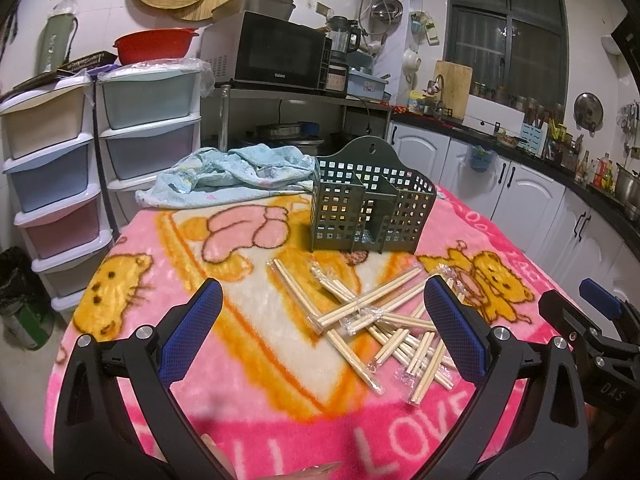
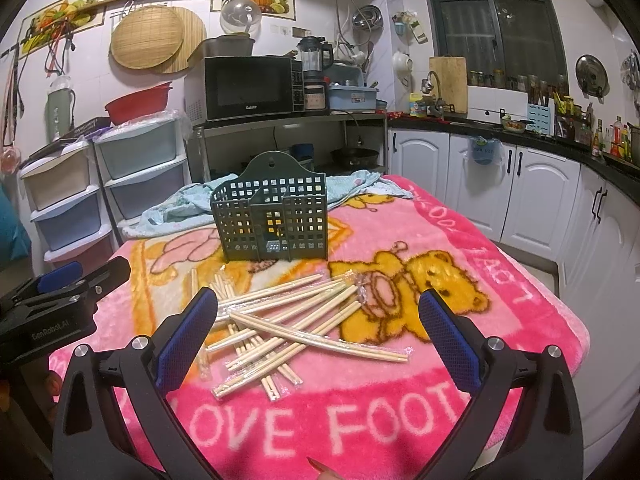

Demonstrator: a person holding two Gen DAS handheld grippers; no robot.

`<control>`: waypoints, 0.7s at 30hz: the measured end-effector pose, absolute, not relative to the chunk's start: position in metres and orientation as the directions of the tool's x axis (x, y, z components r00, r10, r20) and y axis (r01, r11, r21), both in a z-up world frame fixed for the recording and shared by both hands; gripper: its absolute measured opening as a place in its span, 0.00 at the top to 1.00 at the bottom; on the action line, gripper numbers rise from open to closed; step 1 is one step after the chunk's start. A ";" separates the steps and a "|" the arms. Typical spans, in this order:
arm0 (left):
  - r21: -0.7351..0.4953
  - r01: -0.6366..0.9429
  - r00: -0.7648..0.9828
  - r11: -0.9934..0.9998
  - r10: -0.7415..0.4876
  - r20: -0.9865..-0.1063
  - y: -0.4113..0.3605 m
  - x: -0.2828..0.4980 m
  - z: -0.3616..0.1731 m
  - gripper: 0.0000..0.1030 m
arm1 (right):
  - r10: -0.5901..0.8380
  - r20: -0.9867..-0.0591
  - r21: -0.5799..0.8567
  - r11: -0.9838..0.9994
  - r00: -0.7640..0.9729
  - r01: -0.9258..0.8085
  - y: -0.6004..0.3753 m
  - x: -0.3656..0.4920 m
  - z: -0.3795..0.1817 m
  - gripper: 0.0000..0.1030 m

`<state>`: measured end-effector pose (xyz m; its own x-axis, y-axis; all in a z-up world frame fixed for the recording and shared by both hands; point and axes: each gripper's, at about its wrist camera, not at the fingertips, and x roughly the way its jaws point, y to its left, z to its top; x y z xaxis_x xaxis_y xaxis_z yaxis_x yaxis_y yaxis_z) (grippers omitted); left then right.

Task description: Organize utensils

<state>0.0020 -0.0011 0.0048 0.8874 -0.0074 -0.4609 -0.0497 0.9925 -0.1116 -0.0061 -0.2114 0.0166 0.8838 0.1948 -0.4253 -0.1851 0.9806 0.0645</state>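
Right wrist: chopsticks [image 2: 280, 320] lie between open tool [image 2: 318, 308] fingers.

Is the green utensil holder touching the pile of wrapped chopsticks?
Apart. In the right wrist view a strip of bare blanket shows between the green utensil holder and the nearest wrapped chopsticks; the left wrist view shows the same gap.

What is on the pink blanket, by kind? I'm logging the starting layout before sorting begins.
Green utensil caddy: 1
Pile of wrapped chopsticks: 1 pile; the pairs overlap too much to count
Light blue cloth: 1
Open grippers above the blanket: 2, left gripper and right gripper
Total: 5
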 end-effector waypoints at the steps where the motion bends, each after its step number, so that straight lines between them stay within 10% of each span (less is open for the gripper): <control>1: -0.110 -0.052 0.888 0.993 -0.005 -0.459 -0.001 0.002 0.004 0.10 | 0.195 -0.425 0.064 0.981 0.884 -0.185 -0.211 -0.006 0.016 0.05; 21: -0.115 -0.058 0.885 0.992 -0.002 -0.465 0.004 0.000 0.017 0.10 | 0.219 -0.432 0.049 0.974 0.875 -0.220 -0.204 -0.003 0.025 0.05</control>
<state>-0.0004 0.0039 0.0167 0.8853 -0.0021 -0.4650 -0.0580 0.9917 -0.1149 -0.0030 -0.2037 0.0248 0.8750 0.2191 -0.4318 -0.2199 0.9743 0.0489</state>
